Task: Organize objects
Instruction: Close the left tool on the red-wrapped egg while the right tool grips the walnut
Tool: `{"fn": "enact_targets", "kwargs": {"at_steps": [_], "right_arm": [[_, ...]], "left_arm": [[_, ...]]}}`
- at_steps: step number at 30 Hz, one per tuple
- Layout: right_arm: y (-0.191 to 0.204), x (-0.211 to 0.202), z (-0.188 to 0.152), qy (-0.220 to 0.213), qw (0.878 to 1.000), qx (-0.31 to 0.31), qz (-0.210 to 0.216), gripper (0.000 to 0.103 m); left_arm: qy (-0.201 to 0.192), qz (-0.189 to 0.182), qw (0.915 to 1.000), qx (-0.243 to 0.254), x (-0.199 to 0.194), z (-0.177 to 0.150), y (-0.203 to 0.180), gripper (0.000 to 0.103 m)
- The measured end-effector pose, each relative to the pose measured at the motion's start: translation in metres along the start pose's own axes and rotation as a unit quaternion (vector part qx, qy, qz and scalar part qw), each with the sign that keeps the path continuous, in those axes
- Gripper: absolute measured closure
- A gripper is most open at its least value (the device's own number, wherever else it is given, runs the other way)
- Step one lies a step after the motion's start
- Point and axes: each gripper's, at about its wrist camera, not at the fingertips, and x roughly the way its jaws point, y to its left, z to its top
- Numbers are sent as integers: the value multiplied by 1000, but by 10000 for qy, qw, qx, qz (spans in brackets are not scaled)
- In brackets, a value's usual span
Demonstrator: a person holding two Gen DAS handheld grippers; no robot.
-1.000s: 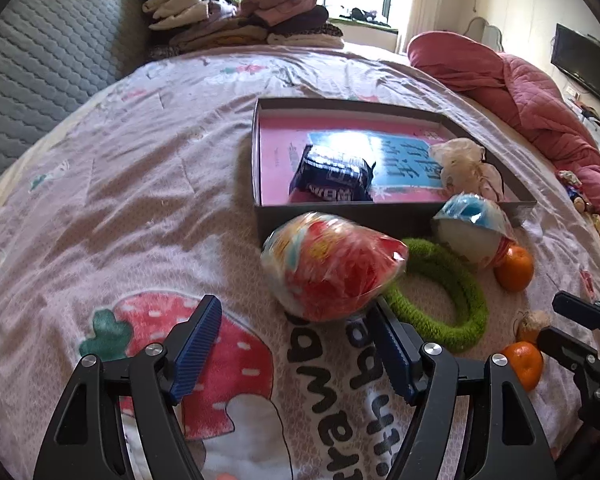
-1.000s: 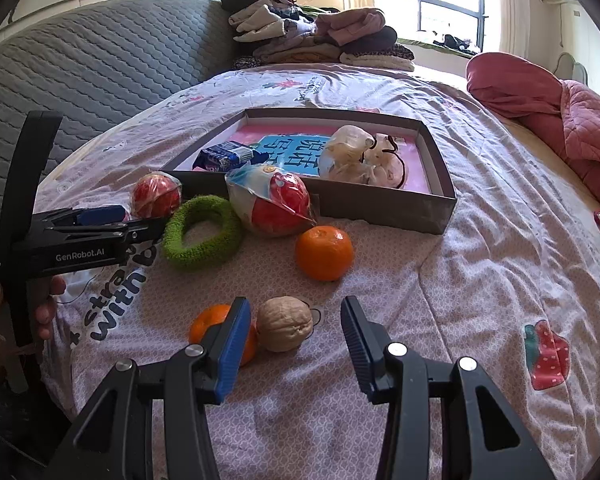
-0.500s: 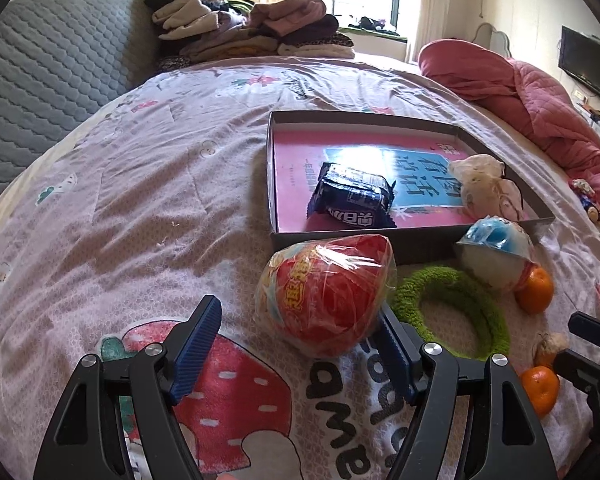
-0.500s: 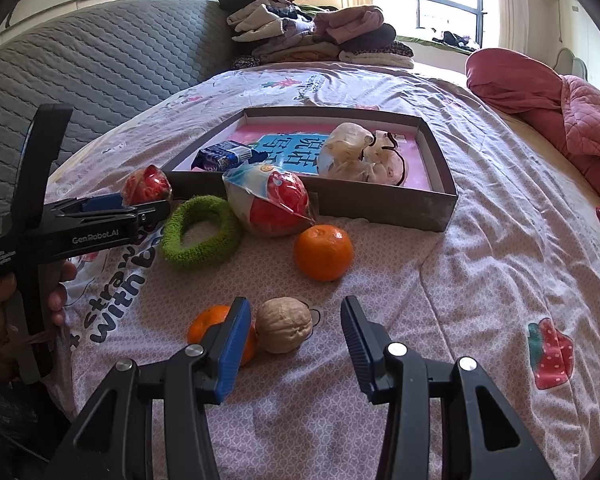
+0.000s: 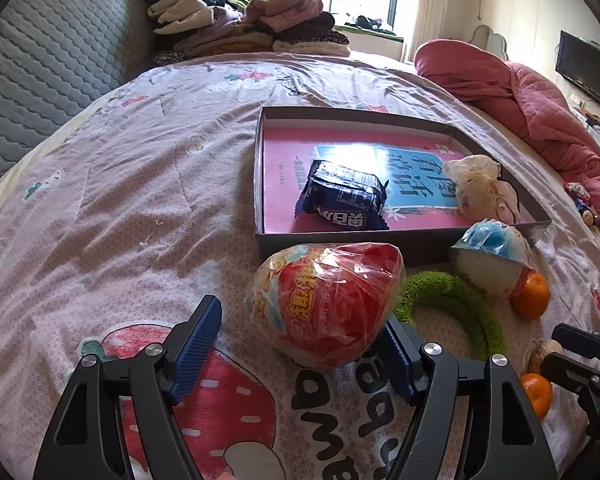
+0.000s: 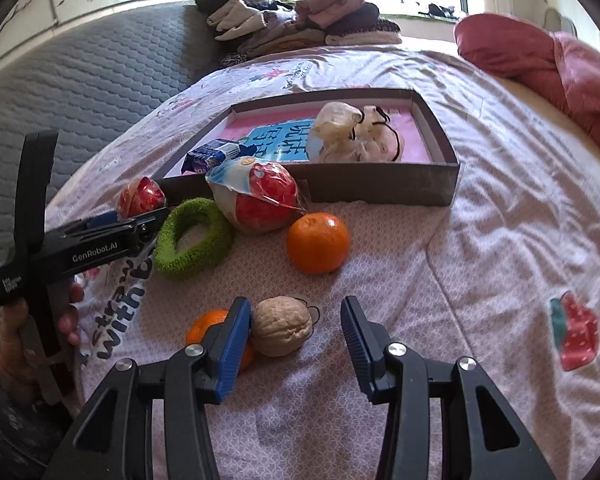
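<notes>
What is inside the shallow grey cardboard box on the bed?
Shallow grey cardboard box: pink-and-blue printed sheet, dark blue snack packet, pale crumpled bag. Anything beneath them is hidden.

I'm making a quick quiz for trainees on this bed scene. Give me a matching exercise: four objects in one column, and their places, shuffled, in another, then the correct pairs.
Objects:
1. walnut
2. dark blue snack packet
3. green ring
4. red wrapped egg

Places:
A. inside the box
B. between the open right claw fingers
C. on the sheet, between the two wrapped eggs
D. in front of the box, just ahead of the left claw

Pairs: 1-B, 2-A, 3-C, 4-D
</notes>
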Motion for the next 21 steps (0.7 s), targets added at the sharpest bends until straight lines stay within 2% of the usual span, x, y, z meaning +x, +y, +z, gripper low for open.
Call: {"fn": "enact_targets", "kwargs": {"at_steps": [3, 6, 11, 13, 21], "right_arm": [[2, 1, 1, 16, 10000, -47, 39, 61], [8, 3, 1, 31, 9998, -159, 72, 70], [6, 5, 3, 65, 9999, -102, 108, 71], [3, 5, 4, 75, 9998, -16, 178, 71], [6, 0, 3, -29, 9998, -134, 167, 71]], "left_arm": [[6, -31, 10000, -11, 2, 1, -1, 29], [24, -58, 10000, -28, 4, 2, -1, 32], [70, -82, 9999, -68, 8, 2, -1, 37], [89, -106, 9999, -92, 9, 2, -1, 45], [35, -142, 9999, -72, 7, 2, -2, 45]]}}
